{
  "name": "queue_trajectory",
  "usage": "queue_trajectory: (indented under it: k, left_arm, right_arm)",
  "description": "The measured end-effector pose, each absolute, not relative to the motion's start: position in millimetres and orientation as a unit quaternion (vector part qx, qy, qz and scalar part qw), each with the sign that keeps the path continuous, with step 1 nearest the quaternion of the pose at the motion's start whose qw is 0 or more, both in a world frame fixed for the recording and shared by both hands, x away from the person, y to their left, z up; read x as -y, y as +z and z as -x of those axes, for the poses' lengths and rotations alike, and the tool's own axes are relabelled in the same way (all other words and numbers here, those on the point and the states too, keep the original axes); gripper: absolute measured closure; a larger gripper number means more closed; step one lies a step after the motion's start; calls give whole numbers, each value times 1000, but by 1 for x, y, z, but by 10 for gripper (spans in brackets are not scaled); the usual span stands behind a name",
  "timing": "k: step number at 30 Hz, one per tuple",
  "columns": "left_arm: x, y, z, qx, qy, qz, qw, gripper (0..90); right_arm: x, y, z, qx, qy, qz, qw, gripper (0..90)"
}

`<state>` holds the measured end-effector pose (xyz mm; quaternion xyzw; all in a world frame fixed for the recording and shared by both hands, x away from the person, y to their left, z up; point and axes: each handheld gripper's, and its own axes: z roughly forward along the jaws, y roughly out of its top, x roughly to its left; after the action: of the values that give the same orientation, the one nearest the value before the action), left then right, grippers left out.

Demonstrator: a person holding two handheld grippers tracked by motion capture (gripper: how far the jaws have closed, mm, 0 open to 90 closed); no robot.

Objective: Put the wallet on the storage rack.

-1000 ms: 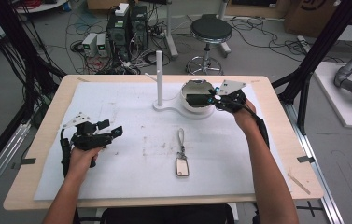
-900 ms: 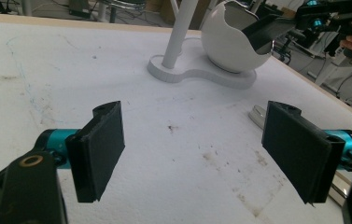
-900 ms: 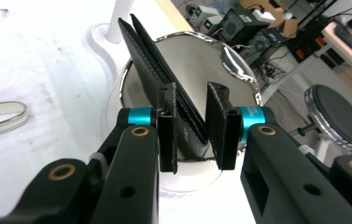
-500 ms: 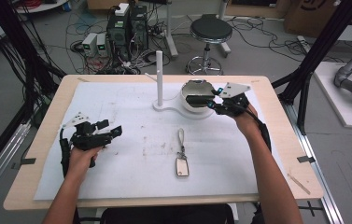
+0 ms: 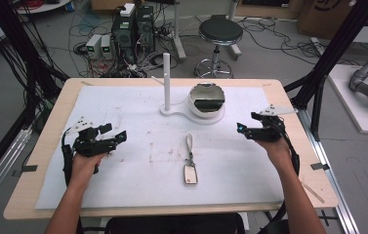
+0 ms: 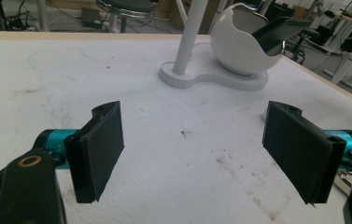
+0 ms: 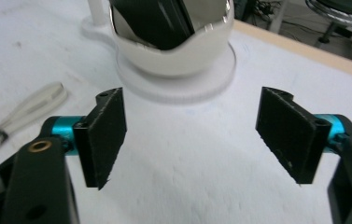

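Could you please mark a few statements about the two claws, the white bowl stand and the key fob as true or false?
1. Both claws are open. True: the left claw and the right claw hold nothing.
2. The key fob lies in the bowl. False: it lies on the white mat, between the hands.
3. The white bowl holds a dark flat object. True.
4. The right claw grips the bowl's rim. False: it is apart from the bowl.
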<state>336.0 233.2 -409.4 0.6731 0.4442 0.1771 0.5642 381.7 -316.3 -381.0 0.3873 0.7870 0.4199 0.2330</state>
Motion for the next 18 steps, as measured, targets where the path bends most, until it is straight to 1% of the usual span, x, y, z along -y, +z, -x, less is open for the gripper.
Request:
queue_trajectory:
  k: [7, 18]
  left_arm:
    - [-233, -412, -332, -439, 188, -677, 560, 197]
    - [-232, -414, -329, -436, 193, -674, 564, 206]
  right_arm:
    - [329, -401, -364, -776, 423, -396, 249, 220]
    - [331, -401, -361, -770, 423, -400, 262, 220]
